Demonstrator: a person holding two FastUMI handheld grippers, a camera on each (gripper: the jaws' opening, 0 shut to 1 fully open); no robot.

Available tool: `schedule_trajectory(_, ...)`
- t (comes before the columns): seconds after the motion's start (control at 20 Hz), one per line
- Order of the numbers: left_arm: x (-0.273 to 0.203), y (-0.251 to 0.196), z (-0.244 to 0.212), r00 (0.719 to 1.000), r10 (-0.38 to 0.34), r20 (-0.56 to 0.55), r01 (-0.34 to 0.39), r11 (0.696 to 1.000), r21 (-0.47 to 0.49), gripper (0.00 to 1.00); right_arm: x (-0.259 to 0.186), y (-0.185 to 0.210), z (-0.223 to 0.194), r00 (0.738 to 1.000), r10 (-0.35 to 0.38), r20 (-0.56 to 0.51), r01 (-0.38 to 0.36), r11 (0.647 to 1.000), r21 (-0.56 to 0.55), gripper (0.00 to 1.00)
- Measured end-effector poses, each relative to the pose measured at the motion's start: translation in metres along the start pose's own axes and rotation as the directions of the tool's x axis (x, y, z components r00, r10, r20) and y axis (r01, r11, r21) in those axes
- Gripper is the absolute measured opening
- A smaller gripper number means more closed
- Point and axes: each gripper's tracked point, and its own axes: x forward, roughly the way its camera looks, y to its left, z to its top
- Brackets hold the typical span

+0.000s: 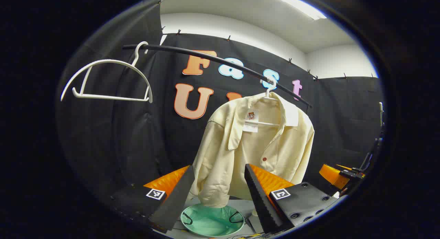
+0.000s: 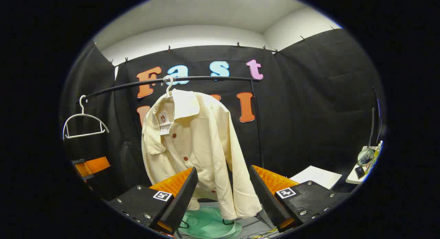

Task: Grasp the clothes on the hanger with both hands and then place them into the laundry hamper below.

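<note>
**A:** So how's that cream shirt [image 1: 257,146] gonna handle? Going left to right in the left gripper view: empty white hanger [image 1: 106,80] on the black rail [image 1: 220,62], then the shirt on its own hanger [image 1: 270,91] further right, hamper [image 1: 212,220] on the floor right under it.

**B:** Looks light and floppy to me, soft woven cloth, not slippery. I'd guess it sags and bunches once it's off the hanger. Best bet is probably pinching near each shoulder, one gripper per side, then lifting it clear of the hook.

**A:** Looks-wise: pale cream, collar open, small red buttons down the front, paper tag at the neck, long sleeves hanging loose.

**B:** Yep. The left gripper [image 1: 216,194] has its fingers spread apart, nothing between them, well short of the shirt. In the right gripper view, the right gripper [image 2: 223,191] is the same, wide apart and empty.
</note>
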Motion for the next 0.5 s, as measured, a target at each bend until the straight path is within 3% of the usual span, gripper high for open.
schedule_trajectory(0.2,0.0,-0.001,0.0,1.0,-0.022,-0.007,0.022,1.0,0.002,1.0,-0.001,0.006,-0.002,1.0,0.008,-0.007,-0.008,1.0,0.001,0.94)
schedule_trajectory(0.35,0.001,0.002,-0.004,0.999,-0.027,-0.017,0.027,1.0,0.001,1.0,0.0,0.014,-0.008,1.0,0.019,-0.022,-0.019,1.0,-0.006,0.94)
schedule_trajectory(0.4,0.001,0.005,-0.004,1.0,-0.024,-0.019,0.024,1.0,0.003,0.95,-0.002,0.016,-0.009,0.999,0.021,-0.024,-0.021,1.0,-0.009,0.94)
schedule_trajectory(0.5,0.002,0.009,-0.005,1.0,-0.02,-0.021,0.02,1.0,0.002,1.0,-0.002,0.02,-0.01,0.999,0.024,-0.027,-0.024,1.0,-0.014,0.94)
